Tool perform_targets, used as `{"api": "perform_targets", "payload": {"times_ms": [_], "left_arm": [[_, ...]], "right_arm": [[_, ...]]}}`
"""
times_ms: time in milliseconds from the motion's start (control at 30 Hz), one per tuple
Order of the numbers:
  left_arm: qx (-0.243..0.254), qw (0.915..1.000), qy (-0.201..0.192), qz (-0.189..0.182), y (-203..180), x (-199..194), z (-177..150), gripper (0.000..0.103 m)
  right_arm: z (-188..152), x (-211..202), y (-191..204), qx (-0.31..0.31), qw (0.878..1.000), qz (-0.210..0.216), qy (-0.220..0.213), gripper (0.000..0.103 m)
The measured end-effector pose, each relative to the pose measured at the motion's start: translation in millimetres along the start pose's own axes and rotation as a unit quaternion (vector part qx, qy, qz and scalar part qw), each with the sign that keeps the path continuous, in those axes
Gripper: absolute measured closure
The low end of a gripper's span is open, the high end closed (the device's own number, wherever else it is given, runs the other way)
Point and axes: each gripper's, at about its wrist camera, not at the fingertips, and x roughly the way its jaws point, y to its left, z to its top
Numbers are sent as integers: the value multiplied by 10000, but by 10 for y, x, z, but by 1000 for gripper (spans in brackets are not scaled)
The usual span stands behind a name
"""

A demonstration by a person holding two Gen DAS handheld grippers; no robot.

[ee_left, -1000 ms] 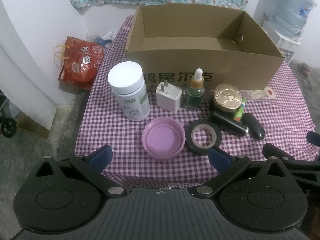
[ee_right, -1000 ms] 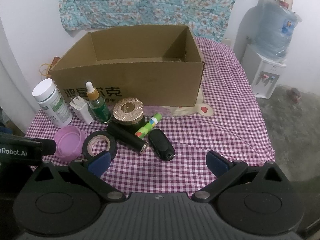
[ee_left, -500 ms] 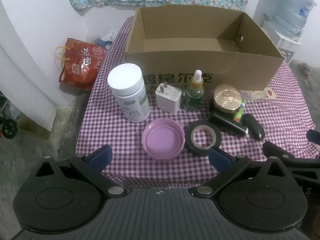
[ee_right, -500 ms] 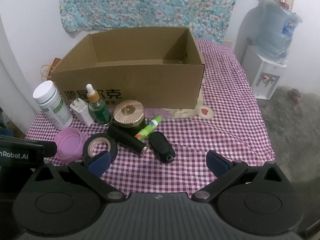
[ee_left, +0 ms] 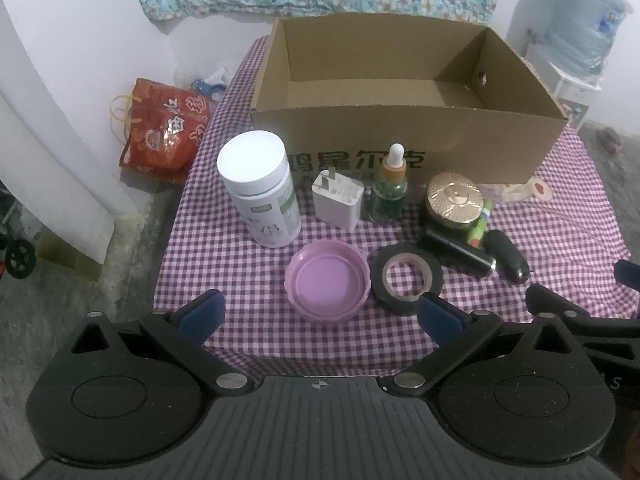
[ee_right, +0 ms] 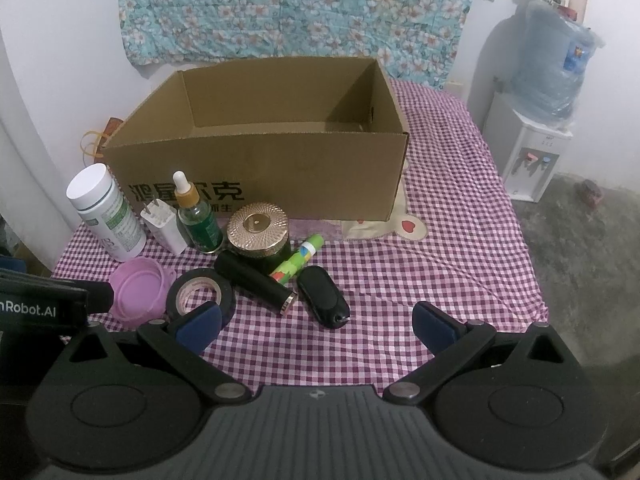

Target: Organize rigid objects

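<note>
Two views show us the same checked table. In the left wrist view, our left gripper (ee_left: pixel 318 316) hangs over the near edge with its fingers spread wide and nothing between them. Just past it lie a purple lid (ee_left: pixel 327 281) and a black tape roll (ee_left: pixel 406 279), side by side. Farther back, a white bottle (ee_left: pixel 260 193), a white charger plug (ee_left: pixel 338 200), a green dropper bottle (ee_left: pixel 389 190) and a gold-lidded jar (ee_left: pixel 454 202) stand in a row close against the near wall of the open cardboard box (ee_left: pixel 440 140). A black tube (ee_left: pixel 458 252), a green stick (ee_left: pixel 479 226) and a black key fob (ee_left: pixel 506 256) lie to the right. A red bag (ee_left: pixel 164 132) sits on the floor to the left.

In the right wrist view, our right gripper (ee_right: pixel 316 322) is likewise wide and empty, with the key fob (ee_right: pixel 323 295) and tube (ee_right: pixel 256 280) nearest ahead. The left gripper's body (ee_right: pixel 44 300) covers part of the lid (ee_right: pixel 138 290). A water dispenser (ee_right: pixel 532 152) stands far right.
</note>
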Motion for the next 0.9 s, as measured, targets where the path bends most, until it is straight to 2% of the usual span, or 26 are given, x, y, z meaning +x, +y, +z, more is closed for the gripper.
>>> {"api": "perform_targets", "payload": {"times_ms": [900], "left_arm": [[-120, 9998, 57, 157, 13, 58, -31, 0]], "right_arm": [[-2, 23, -8, 26, 10000, 32, 1, 0]]}}
